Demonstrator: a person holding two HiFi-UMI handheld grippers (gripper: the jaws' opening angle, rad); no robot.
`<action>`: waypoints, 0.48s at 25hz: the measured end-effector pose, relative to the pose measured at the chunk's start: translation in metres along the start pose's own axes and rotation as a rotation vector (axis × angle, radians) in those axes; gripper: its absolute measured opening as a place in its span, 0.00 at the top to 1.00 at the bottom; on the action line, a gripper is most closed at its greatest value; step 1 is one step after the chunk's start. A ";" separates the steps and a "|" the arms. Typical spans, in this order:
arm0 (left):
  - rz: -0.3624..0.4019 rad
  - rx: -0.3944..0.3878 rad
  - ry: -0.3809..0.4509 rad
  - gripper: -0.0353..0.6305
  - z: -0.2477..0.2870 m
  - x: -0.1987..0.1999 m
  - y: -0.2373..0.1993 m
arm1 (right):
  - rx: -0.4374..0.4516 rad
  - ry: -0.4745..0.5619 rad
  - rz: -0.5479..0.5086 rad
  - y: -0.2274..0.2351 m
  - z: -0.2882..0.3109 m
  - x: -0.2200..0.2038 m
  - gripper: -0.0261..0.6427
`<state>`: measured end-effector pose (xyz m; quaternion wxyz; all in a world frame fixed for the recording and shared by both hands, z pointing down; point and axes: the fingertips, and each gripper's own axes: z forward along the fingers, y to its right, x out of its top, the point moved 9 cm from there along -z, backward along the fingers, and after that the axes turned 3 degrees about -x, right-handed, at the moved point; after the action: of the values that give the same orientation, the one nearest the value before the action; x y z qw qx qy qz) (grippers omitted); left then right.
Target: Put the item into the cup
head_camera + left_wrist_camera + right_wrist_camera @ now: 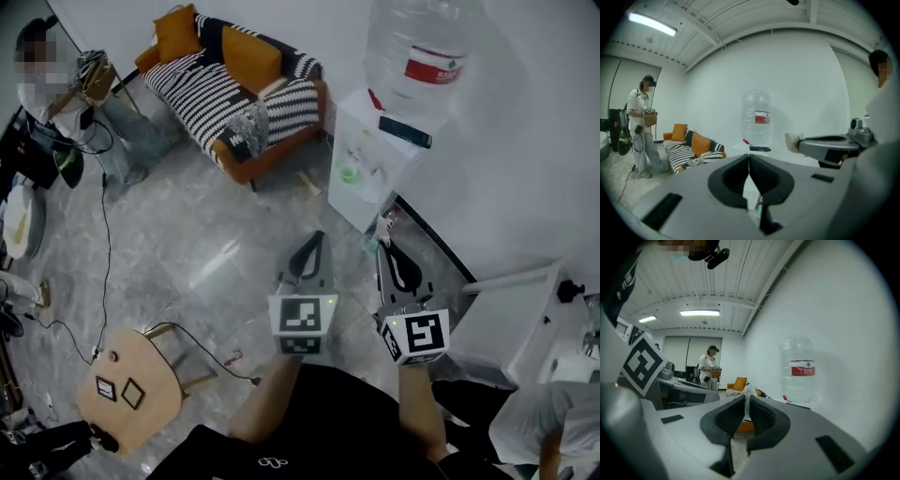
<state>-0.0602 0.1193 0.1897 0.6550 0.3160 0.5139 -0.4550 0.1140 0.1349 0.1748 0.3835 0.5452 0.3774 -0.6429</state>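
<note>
Found the tissue (747,393) held up off the floor (216,272), not yet in the cup (349,173)

Noted the left gripper (749,158) with jaws pressed together and nothing between them. Noted the right gripper (746,401) clamped on the thin white tissue, jaws nearly meeting on it and a crumpled tuft poking past the tips. Saw that same white tuft in the head view, close to the water dispenser (375,155). Recorded the small green cup on the dispenser's front ledge, apart from the tissue. Logged a large clear water bottle (417,47) on top, a dark flat object (405,131) beside it, and a striped sofa (234,89) with orange cushions beyond. Saw a person (56,89) standing at far left
</note>
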 end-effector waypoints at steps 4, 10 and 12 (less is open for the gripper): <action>-0.031 -0.007 -0.008 0.93 0.030 0.007 -0.035 | 0.003 -0.011 -0.051 -0.005 0.044 0.013 0.91; -0.063 -0.065 0.015 0.93 0.068 0.016 -0.049 | -0.023 -0.040 -0.086 0.005 0.083 0.020 0.91; -0.069 -0.085 0.013 0.93 0.080 0.019 -0.051 | -0.029 -0.043 -0.084 0.011 0.097 0.024 0.91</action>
<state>-0.0751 0.0237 0.1960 0.6483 0.2729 0.5476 -0.4531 0.0813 0.0413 0.1624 0.3719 0.5094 0.4010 -0.6644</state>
